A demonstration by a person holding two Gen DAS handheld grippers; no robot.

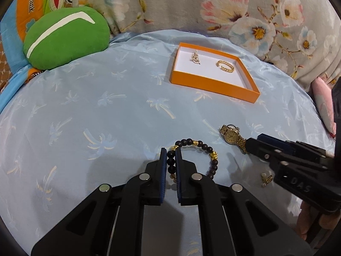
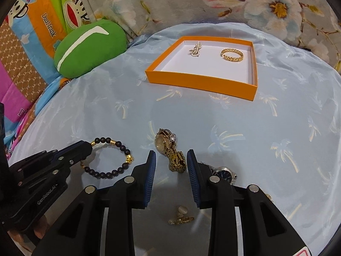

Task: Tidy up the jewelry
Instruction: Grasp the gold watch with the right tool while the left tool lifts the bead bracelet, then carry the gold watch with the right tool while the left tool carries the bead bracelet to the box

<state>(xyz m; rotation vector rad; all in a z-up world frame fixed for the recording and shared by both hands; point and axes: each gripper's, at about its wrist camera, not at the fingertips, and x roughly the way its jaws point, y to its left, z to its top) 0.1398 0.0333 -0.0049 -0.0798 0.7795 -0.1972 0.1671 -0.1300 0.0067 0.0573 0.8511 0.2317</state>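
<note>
Both fisheye views are evenly and fairly brightly lit from overhead, with soft grey shadows falling under each tool on the glossy blue bedsheet (image 1: 89,106). Straight lines bow toward dark vignetted corners. Focus is sharp centrally, softer at the rims.

Silver watch (image 2: 223,173) half hidden behind right claw (image 2: 171,160).

Bare sheet (image 2: 102,111) before orange box (image 2: 200,83)

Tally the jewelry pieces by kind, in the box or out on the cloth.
Bracelets: 2, beaded bracelet, gold bangle
Watches: 2, gold watch, silver watch
Pearl brooch: 1
Small gold clip pieces: 1 cluster, kind unclear
Total: 6
</note>
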